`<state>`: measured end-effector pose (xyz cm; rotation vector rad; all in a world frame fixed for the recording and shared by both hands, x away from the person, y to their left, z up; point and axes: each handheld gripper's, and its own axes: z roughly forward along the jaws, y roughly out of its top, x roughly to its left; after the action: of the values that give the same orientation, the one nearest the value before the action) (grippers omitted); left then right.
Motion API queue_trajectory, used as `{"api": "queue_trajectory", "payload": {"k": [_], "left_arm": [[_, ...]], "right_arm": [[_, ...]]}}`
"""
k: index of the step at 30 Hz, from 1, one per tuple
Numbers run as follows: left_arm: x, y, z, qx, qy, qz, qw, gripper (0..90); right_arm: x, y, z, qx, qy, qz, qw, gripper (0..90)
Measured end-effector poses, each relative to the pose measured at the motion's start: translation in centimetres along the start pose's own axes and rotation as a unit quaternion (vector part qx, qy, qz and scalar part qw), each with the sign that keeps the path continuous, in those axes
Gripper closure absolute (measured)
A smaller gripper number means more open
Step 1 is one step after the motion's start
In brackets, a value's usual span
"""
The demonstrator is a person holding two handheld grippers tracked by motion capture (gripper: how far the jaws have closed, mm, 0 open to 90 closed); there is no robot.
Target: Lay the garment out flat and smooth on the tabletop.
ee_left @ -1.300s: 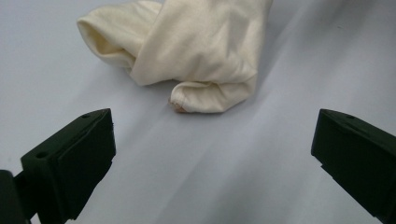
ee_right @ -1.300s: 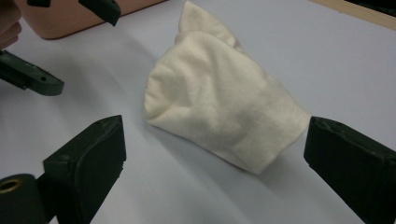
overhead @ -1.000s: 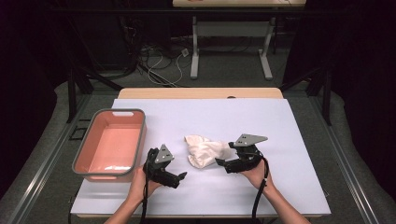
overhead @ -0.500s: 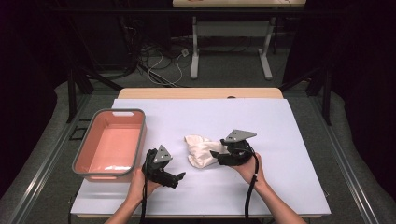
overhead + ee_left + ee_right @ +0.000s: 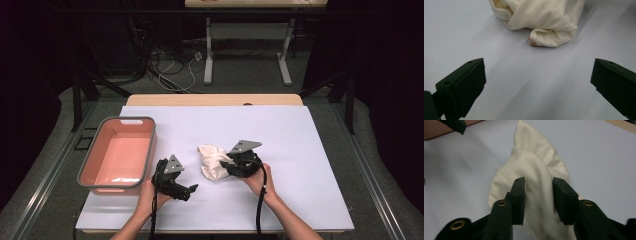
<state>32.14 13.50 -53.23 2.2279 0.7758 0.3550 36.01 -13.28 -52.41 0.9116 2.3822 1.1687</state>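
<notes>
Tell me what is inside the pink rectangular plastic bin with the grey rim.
The pink rectangular plastic bin with the grey rim shows a bare pink floor with a pale glare patch near its front; the near wall covers the strip of floor right behind it.

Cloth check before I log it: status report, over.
Right gripper has been closing around cloth fold. Left gripper open, short of it. Nothing in the way.

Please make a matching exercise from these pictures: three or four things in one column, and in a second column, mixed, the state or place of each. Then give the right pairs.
Things:
1. cream cloth
2. pink tub
3. left gripper
4. right gripper

States or places:
A. jaws wide apart over bare table, nothing between them
B. bunched up in the middle of the table
C. jaws closing around a fold of fabric
D. stands at the table's left edge

Right pairs: 1-B, 2-D, 3-A, 4-C
</notes>
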Motion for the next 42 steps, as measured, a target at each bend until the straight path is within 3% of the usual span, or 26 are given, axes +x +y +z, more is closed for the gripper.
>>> {"api": "queue_trajectory", "payload": {"k": [3, 10, 23, 34, 42], "left_arm": [[0.0, 0.1, 0.0, -0.001, 0.000, -0.001, 1.0000, 0.0], [0.3, -0.1, -0.1, -0.007, -0.006, -0.002, 1.0000, 0.0], [0.2, -0.2, 0.1, -0.003, -0.010, 0.001, 0.9999, 0.0], [0.2, -0.2, 0.2, -0.004, -0.008, 0.005, 0.9999, 0.0], [0.2, -0.1, 0.1, -0.009, -0.009, 0.007, 0.9999, 0.0]], "right_arm": [[0.3, 0.0, -0.3, 0.001, 0.005, -0.007, 1.0000, 75.1], [1.0, 0.0, -1.3, -0.004, 0.022, -0.017, 0.9996, 81.8], [2.0, -0.8, -2.5, 0.012, 0.047, -0.025, 0.9985, 82.0], [2.4, -1.9, -3.3, 0.024, 0.053, -0.023, 0.9980, 82.6], [3.1, -2.9, -3.9, 0.039, 0.058, -0.034, 0.9970, 82.7]]}}
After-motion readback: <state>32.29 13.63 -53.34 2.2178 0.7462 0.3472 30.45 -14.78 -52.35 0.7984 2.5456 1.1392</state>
